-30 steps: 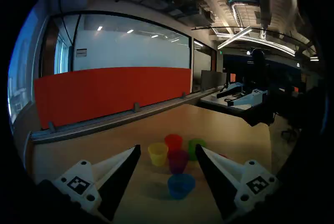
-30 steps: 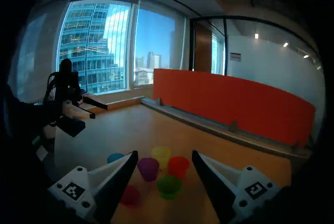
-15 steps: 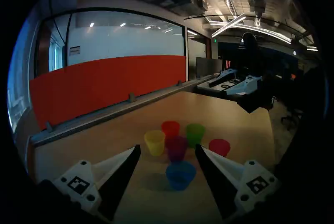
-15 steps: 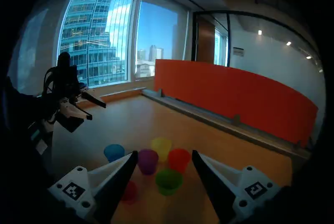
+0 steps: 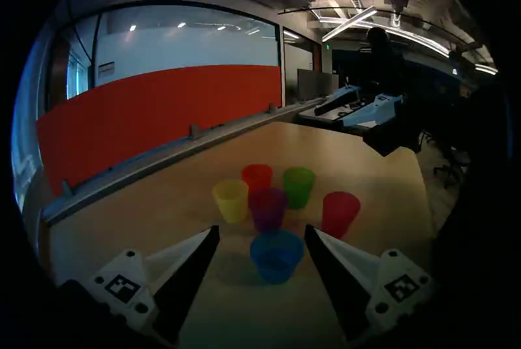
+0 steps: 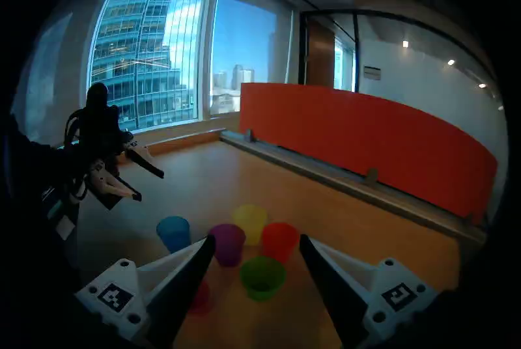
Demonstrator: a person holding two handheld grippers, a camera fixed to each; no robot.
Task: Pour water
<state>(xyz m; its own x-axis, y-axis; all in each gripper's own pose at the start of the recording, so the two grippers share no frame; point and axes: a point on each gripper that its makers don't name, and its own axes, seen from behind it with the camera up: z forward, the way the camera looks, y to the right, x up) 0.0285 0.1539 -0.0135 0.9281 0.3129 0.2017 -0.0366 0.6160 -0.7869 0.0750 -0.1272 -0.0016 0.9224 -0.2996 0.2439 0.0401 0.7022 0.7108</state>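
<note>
Both pairs of jaws stand released and hold nothing. In the left gripper view the left gripper (image 5: pixel 260 230) hangs above the pale wooden counter (image 5: pixel 378 167) with its white-and-black fingers spread wide. Six cups stand upright in a tight cluster ahead of it.

The translucent blue plastic cup (image 5: pixel 277 256) is nearest, at 6 o'clock of the cluster, framed between the two fingers but not gripped. Just beyond it, in the middle, stands the purple plastic cup (image 5: pixel 267 209). Around the purple one:
- the yellow plastic cup (image 5: pixel 230 200) is at 10 o'clock;
- the red plastic cup (image 5: pixel 256 177) is at 12 o'clock;
- the green plastic cup (image 5: pixel 299 187) is at 1 o'clock;
- the crimson plastic cup (image 5: pixel 340 213) is at 3 o'clock, a little apart from the rest.

I cannot tell whether any cup holds water.

In the right gripper view the right gripper (image 6: pixel 256 239) is likewise spread, facing the same cluster from another side. Here the green cup is nearest, at 6 o'clock between the fingers. The crimson cup sits at 7 o'clock, half hidden behind one finger. The left gripper shows at 9 o'clock of this view, held above the counter well apart from the cups, with its jaws parted.

A long orange partition panel (image 6: pixel 365 140) runs along the counter's far edge. Tall glass windows (image 6: pixel 156 62) stand at 11 o'clock.
</note>
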